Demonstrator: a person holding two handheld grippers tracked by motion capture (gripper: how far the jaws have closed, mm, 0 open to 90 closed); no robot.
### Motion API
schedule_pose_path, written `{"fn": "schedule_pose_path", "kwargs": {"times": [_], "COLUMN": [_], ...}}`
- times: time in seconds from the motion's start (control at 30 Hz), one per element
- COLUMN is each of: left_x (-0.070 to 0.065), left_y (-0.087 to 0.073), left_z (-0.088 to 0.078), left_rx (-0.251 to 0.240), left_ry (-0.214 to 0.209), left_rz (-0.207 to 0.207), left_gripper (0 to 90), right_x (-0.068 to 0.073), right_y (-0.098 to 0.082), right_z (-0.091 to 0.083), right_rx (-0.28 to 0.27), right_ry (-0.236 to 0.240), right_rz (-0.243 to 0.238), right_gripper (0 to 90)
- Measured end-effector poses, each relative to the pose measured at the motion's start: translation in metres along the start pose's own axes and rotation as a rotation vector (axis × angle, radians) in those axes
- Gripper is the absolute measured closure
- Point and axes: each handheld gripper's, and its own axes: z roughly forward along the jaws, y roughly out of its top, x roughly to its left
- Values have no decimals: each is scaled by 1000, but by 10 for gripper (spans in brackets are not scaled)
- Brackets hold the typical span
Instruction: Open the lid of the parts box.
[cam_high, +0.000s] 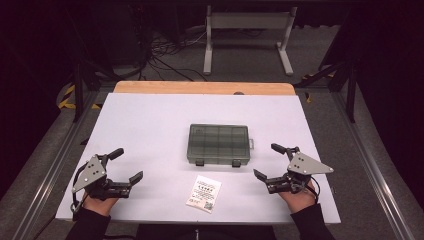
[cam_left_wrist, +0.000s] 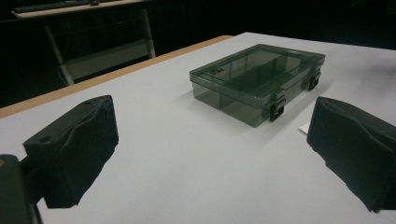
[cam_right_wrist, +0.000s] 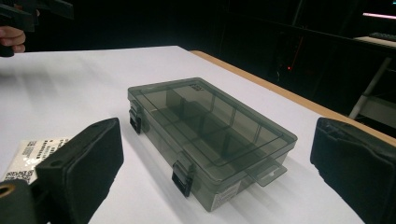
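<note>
Both tongs, left (cam_high: 129, 166) and right (cam_high: 266, 162), gape released on the table (cam_high: 150, 120), flanking the closed box (cam_high: 218, 144); a paper slip (cam_high: 204, 193) lies just before it, unobstructed.

Both hands are coming in from the near edge, sleeves dark. The left hand (cam_high: 95, 202) is holding the left gripper (cam_high: 126, 166) near the left side, its jaws standing wide apart, angling in toward the middle, nothing between them. The right hand (cam_high: 300, 196) is holding the right gripper (cam_high: 266, 161) near the right side, mirroring it: jaws spread wide, pointing inward, gripping nothing. The two are sitting well apart.
</note>
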Motion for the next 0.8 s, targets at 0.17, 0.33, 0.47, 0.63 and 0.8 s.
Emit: {"fn": "schedule_pose_path", "kwargs": {"times": [0.17,0.33,0.47,0.63,0.8], "left_x": [0,3,3,2,1], "left_y": [-1,-2,-2,-1,0], "left_z": [2,3,2,2,3], "left_rx": [3,-1,-4,-1,5], "left_ry": [0,6,12,9,6], "left_rz": [-10,-32,-38,-25,-21], "left_gripper": [26,26,27,27,27], "right_x": [0,0,1,2,2], "right_y": [0,0,1,1,1], "right_z": [1,1,2,2,2], "right_rx": [6,16,20,22,27], "right_ry": [0,2,4,4,5], "right_rz": [2,2,-3,-5,-4], "right_gripper": [39,48,56,56,56]}}
